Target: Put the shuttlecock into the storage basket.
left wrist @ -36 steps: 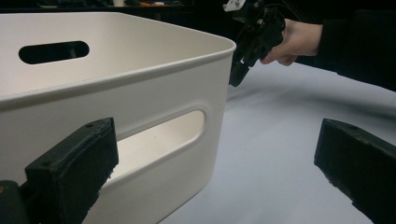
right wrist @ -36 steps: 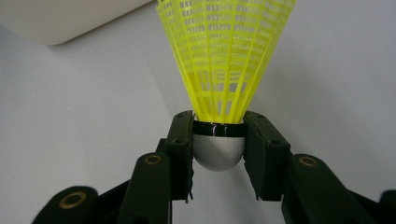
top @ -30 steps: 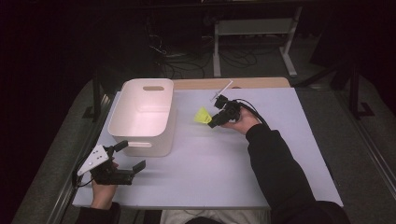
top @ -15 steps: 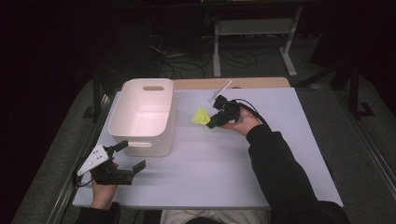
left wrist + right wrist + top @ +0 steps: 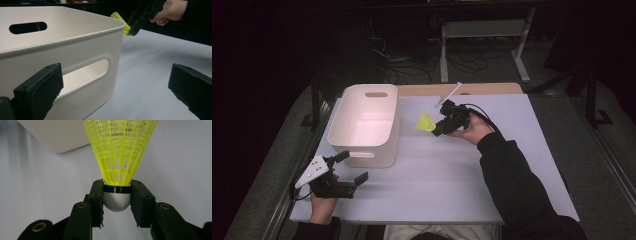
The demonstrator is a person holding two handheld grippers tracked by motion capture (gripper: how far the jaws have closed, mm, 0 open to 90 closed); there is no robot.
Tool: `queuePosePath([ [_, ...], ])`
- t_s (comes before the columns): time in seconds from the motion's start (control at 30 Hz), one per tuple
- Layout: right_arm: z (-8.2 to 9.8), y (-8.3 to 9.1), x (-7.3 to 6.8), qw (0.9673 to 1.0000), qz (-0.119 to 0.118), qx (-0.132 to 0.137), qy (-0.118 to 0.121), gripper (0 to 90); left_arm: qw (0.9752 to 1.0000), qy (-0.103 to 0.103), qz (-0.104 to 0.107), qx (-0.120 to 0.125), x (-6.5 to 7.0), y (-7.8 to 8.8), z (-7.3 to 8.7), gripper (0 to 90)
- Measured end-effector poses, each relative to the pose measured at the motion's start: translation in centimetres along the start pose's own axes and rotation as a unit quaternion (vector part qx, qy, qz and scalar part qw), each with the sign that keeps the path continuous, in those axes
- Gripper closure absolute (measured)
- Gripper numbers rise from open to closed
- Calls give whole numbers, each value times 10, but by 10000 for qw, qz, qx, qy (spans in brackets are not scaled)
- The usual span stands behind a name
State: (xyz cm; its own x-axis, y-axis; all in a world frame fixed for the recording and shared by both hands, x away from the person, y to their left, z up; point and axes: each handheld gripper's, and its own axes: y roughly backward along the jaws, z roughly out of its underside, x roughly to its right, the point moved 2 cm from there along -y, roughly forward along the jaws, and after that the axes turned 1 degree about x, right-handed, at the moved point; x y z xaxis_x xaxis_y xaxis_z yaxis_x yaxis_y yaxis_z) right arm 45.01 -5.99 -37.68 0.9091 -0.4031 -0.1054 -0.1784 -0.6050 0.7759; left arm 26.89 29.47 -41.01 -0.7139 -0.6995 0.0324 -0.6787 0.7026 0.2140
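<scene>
A yellow plastic shuttlecock (image 5: 426, 122) (image 5: 120, 152) (image 5: 120, 21) with a white rounded head is held above the table, to the right of the white bin (image 5: 367, 122) (image 5: 75, 55). My right gripper (image 5: 438, 131) (image 5: 117, 195) is shut on its head, skirt pointing away toward the bin. My left gripper (image 5: 352, 170) (image 5: 115, 92) stands open at the table's front left, level, close to the bin's near wall and handle slot, with nothing between its jaws.
The bin (image 5: 53, 135) stands at the left of the pale table (image 5: 452, 185). A wooden strip (image 5: 462, 90) runs along the far edge. A metal stand (image 5: 482, 45) and cables lie on the dark floor beyond.
My right gripper has risen a little with the shuttlecock and edged toward the bin. The left gripper has stayed where it was.
</scene>
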Motion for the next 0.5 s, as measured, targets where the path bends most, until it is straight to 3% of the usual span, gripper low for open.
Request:
queuePosePath([
  [0.5,-13,18,-6,9998,77,136,91,632,10000,-6,5,-10,0,0,0,0],
])
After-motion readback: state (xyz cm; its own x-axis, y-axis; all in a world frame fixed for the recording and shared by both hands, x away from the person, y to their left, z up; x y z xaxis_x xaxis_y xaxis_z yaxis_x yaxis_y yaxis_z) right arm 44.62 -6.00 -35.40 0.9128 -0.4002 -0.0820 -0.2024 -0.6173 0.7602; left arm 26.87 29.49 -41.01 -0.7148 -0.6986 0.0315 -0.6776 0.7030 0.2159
